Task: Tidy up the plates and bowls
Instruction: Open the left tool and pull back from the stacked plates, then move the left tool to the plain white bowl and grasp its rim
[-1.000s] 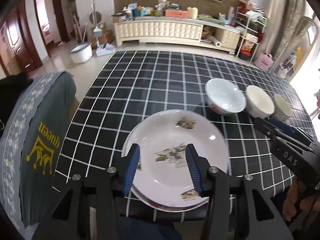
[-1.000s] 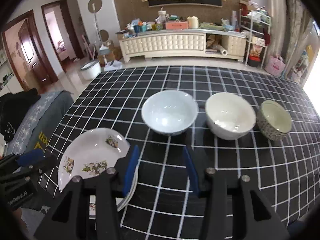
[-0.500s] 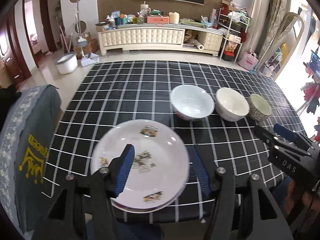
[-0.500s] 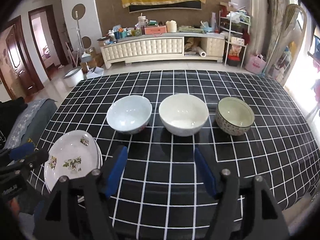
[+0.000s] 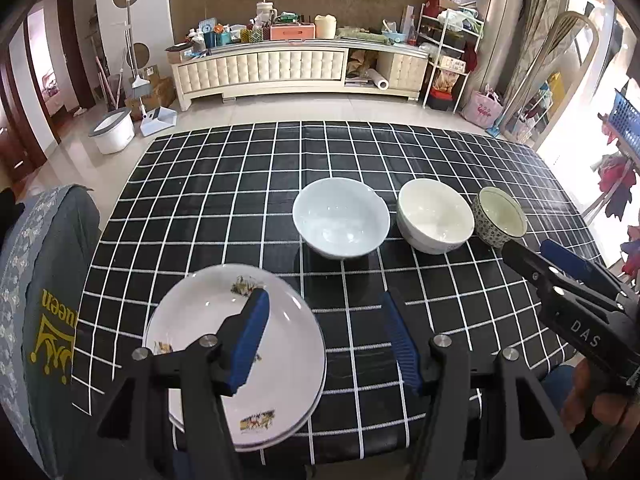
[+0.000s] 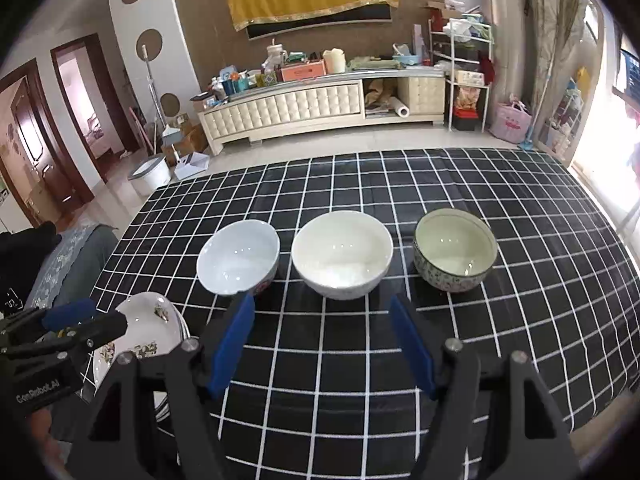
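Two stacked white flower-print plates [image 5: 288, 364] lie at the table's near left corner. My left gripper [image 5: 324, 298] hovers open just right of them; its left finger overlaps the plates in the picture and nothing is between its pads. A bluish-white bowl [image 6: 240, 256], a cream bowl [image 6: 342, 254] and a smaller patterned bowl [image 6: 456, 254] stand in a row across the middle. My right gripper [image 6: 320, 302] hangs open in front of the cream bowl, apart from it. The plates [image 6: 148, 328] and the left gripper [image 6: 100, 316] show at the right wrist view's left edge.
The table wears a black cloth with a white grid [image 5: 224, 184]. A chair with a grey printed cover [image 5: 48, 300] stands against its left side. A hand holds the right gripper [image 5: 525, 245] at the table's near right corner. A cluttered cabinet [image 5: 300, 68] lines the far wall.
Both grippers drew back and shifted right, and their jaws widened. The left gripper, earlier centred over the plates, now sits to their right. The right gripper now faces the cream bowl.
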Demonstrator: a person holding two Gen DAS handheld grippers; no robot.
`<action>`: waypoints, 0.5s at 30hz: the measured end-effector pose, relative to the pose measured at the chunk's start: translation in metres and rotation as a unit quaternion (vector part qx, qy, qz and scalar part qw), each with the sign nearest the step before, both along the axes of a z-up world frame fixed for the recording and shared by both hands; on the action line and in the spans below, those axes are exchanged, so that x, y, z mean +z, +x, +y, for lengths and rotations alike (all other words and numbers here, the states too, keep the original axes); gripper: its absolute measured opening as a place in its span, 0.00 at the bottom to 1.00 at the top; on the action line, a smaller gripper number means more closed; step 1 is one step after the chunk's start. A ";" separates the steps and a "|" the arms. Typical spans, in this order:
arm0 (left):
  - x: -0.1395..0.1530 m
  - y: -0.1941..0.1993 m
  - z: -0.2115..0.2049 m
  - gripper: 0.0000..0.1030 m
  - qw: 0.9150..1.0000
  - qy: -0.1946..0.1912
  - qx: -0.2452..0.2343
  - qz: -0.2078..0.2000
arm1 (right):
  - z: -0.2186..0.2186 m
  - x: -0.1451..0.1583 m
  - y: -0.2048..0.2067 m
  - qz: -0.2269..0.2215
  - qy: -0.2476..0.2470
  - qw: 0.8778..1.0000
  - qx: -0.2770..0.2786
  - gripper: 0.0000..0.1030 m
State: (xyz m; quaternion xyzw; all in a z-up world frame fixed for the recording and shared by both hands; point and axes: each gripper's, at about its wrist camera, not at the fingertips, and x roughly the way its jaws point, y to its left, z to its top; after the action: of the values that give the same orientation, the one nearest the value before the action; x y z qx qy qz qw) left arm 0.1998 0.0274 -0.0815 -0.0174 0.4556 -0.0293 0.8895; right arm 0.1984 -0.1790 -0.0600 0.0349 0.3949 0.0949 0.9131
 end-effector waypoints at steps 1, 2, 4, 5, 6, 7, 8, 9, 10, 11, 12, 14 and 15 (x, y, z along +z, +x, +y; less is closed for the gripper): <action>0.000 0.004 -0.002 0.55 1.000 0.003 -0.001 -0.001 | 0.000 0.001 0.003 -0.003 -0.001 1.000 0.005 0.72; 0.000 0.009 -0.004 0.55 1.000 0.008 -0.001 -0.001 | -0.002 0.002 0.004 -0.007 -0.003 1.000 0.009 0.72; 0.001 0.017 -0.004 0.55 1.000 0.012 -0.003 -0.001 | -0.001 0.005 0.011 -0.014 -0.005 1.000 0.019 0.72; 0.001 0.023 -0.006 0.55 1.000 0.015 -0.004 0.000 | -0.001 0.006 0.015 -0.014 -0.003 1.000 0.023 0.72; 0.002 0.027 -0.006 0.55 1.000 0.017 -0.003 0.000 | -0.002 0.007 0.019 -0.014 0.000 1.000 0.026 0.72; 0.002 0.031 -0.006 0.55 1.000 0.019 -0.004 0.001 | -0.001 0.007 0.024 -0.014 0.001 0.999 0.030 0.72; 0.003 0.038 -0.007 0.55 1.000 0.019 -0.006 0.000 | -0.001 0.007 0.029 -0.014 0.002 0.999 0.034 0.72; 0.003 0.040 -0.008 0.55 1.000 0.019 -0.007 0.000 | -0.001 0.007 0.034 -0.013 0.003 0.999 0.038 0.72; 0.003 0.046 -0.009 0.55 1.000 0.018 -0.009 0.001 | 0.000 0.006 0.040 -0.011 0.001 0.999 0.044 0.72; 0.003 0.052 -0.009 0.55 1.000 0.017 -0.010 0.002 | 0.000 0.005 0.044 -0.009 0.000 0.999 0.049 0.72; 0.002 0.057 -0.008 0.55 1.000 0.015 -0.011 0.003 | 0.003 0.006 0.050 -0.007 -0.001 0.998 0.057 0.72; -0.001 0.068 -0.007 0.55 1.000 0.013 -0.010 0.008 | 0.008 0.006 0.058 -0.004 -0.005 0.998 0.070 0.72; -0.002 0.072 -0.006 0.55 1.000 0.012 -0.011 0.011 | 0.011 0.005 0.063 -0.002 -0.006 0.997 0.076 0.72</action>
State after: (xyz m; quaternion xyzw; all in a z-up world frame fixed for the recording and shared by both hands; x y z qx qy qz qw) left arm 0.2720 0.0209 -0.0839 -0.0027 0.4659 -0.0332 0.8842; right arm 0.2613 -0.1684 -0.0551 -0.0008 0.3947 0.1623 0.9044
